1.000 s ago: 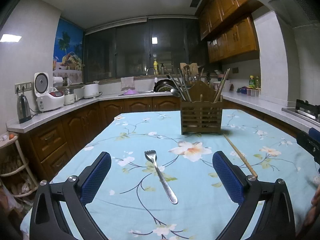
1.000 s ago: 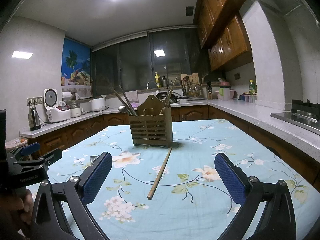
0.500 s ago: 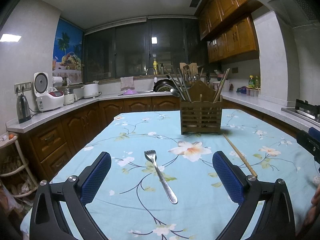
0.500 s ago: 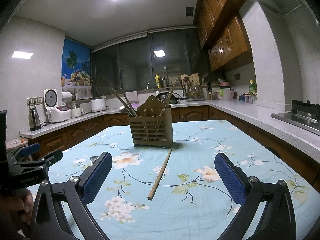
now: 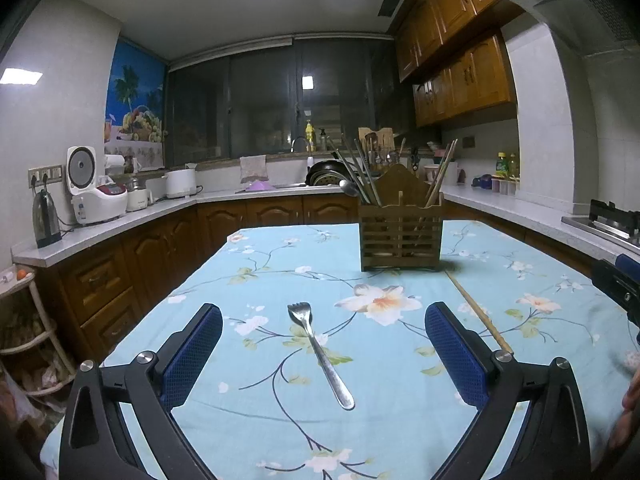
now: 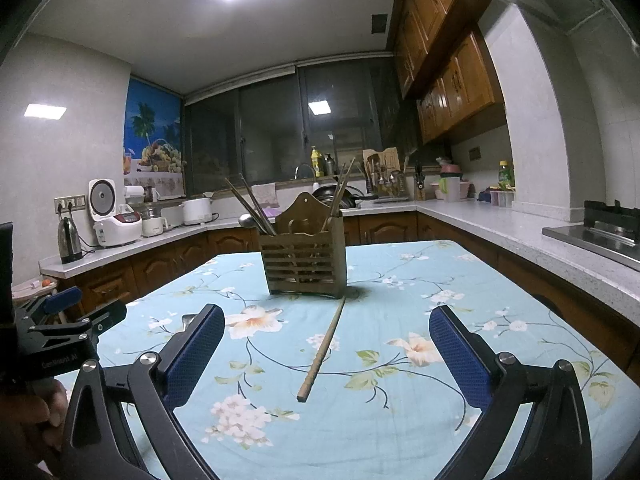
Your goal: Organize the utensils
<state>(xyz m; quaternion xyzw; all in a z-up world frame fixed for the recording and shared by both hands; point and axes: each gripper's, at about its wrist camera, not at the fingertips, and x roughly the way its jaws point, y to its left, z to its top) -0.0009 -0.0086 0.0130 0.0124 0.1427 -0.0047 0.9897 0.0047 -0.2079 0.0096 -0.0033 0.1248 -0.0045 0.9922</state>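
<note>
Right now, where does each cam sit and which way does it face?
Left wrist: on the left gripper, low over the table, facing the fork between its open fingers; utensil holder beyond.
Right wrist: on the right gripper, facing the chopstick between open fingers; a hand shows at left.
Shared: holder, chopstick, floral cloth, counters.

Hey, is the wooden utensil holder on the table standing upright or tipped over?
Upright. The wooden utensil holder sits flat on the tablecloth, with chopsticks poking out its top.
</note>
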